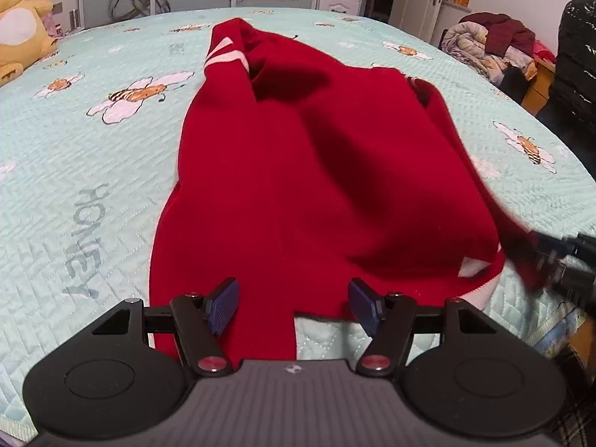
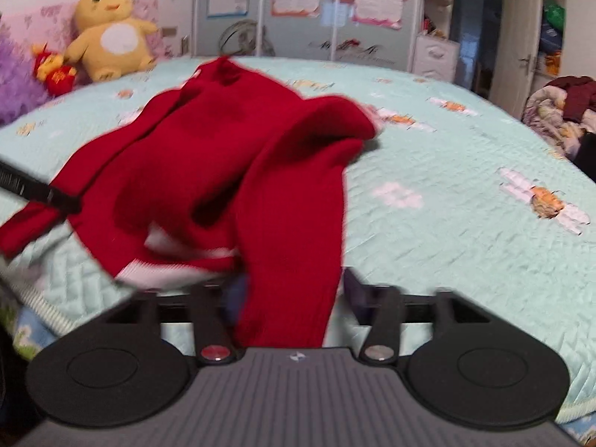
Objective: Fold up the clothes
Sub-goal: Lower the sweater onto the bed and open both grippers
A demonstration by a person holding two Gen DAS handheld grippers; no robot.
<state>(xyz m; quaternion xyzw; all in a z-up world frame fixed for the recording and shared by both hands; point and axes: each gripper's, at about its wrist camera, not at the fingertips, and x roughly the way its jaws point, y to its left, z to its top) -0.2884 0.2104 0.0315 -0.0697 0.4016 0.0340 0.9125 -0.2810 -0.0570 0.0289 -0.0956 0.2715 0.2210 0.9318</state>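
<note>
Red sweater [image 1: 316, 171] sprawls down the middle of the left wrist frame on the mint bee-print bedspread [image 1: 74, 171], hem at the bottom. The left gripper [image 1: 294, 307] is spread wide, its 2 blue pads [image 1: 223, 303] hovering over the hem, gripping nothing. In the right wrist view a sleeve [image 2: 294, 231] runs down between the right gripper [image 2: 290, 294] fingers; blur there, so I cannot tell if they are pinching it.
</note>
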